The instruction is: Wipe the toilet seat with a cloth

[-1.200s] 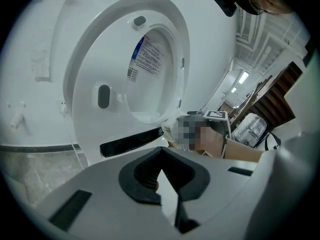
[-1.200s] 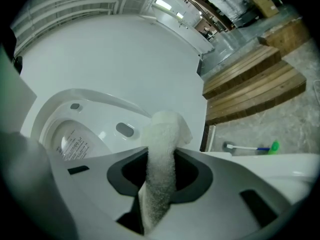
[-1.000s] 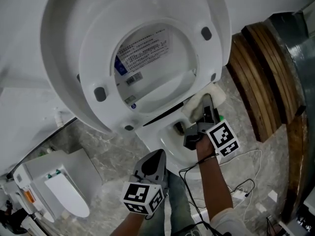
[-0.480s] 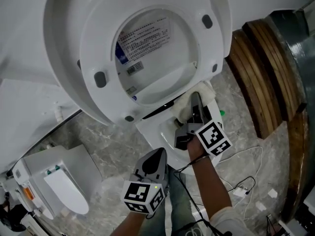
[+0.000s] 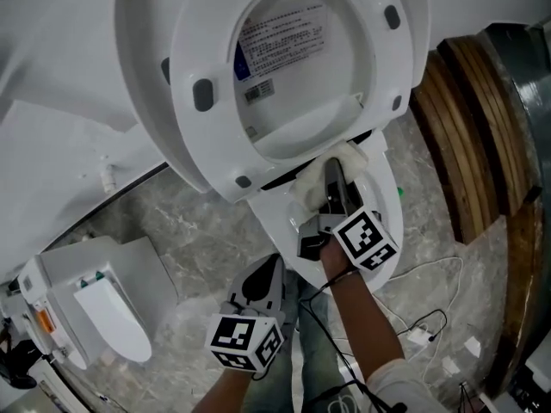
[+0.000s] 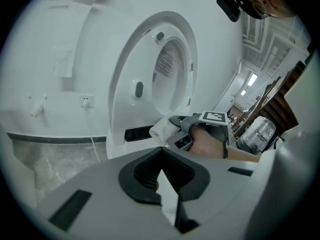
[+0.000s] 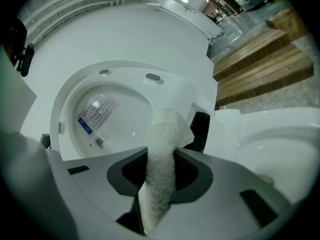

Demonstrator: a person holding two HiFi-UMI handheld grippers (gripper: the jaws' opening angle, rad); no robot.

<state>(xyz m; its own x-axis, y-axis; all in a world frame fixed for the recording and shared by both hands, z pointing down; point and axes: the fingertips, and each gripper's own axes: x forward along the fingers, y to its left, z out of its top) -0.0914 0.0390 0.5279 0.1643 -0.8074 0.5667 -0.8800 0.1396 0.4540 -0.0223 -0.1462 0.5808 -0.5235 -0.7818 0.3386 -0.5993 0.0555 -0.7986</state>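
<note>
1 toilet seat (image 5: 207, 119); 1 cloth (image 5: 349, 157); 2 claws: L claw (image 5: 271, 267), R claw (image 5: 332, 172).

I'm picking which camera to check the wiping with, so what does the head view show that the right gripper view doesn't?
Only the head view shows the left gripper, held low and touching nothing, plus the cables on the floor. Only the right gripper view shows, close up, the right gripper with its jaws clamped on the cloth. Both show the raised seat, the label seen through its opening, and the wooden planks.
</note>
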